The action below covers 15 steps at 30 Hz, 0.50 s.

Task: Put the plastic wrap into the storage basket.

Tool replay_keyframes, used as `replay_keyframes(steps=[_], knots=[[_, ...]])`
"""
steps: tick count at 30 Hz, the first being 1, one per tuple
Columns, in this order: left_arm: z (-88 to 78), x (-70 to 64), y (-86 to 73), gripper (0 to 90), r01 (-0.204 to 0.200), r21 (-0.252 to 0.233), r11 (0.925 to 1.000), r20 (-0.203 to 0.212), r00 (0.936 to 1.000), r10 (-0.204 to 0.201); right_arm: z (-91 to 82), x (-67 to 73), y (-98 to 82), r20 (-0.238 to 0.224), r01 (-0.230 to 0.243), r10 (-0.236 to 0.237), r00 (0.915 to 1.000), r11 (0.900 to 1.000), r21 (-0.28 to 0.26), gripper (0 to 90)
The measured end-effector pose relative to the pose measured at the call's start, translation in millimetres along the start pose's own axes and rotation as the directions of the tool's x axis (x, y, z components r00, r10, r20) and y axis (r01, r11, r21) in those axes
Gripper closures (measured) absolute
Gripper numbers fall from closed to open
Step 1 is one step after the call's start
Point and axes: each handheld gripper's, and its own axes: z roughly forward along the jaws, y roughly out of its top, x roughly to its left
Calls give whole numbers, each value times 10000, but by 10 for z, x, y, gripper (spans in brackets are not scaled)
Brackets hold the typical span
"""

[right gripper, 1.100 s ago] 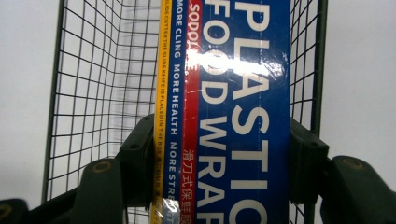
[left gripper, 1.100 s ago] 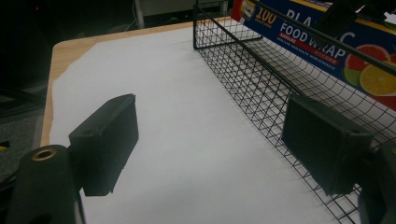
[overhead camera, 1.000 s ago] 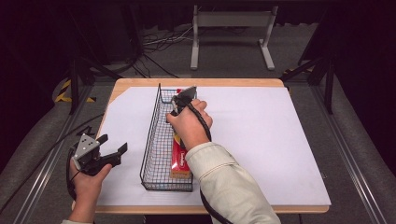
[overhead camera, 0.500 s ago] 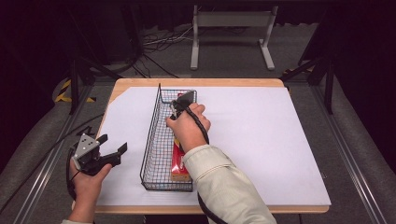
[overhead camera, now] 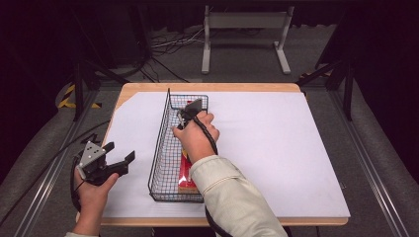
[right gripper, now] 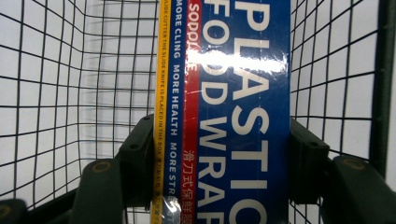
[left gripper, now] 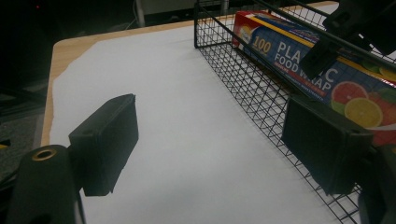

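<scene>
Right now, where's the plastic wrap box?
In the high view the plastic wrap box lies lengthwise inside the wire basket left of table centre, with the right gripper closed across it.

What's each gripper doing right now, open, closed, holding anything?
Left gripper: open, holding nothing, beside the wire basket.
Right gripper: jaws closed on the plastic wrap box inside the basket.

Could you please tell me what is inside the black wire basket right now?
The wire basket holds one plastic food wrap box, lying lengthwise, with the right claw shut on it. The person's hand and sleeve cover much of the basket floor.
</scene>
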Motion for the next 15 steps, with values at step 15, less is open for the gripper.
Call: replay_keyframes(steps=[15], knots=[[-1,6,-4,191,29,0,10000,-6,10000,-29,-29,36,-13,-91,261,-262,9996,9996,-111,318]])
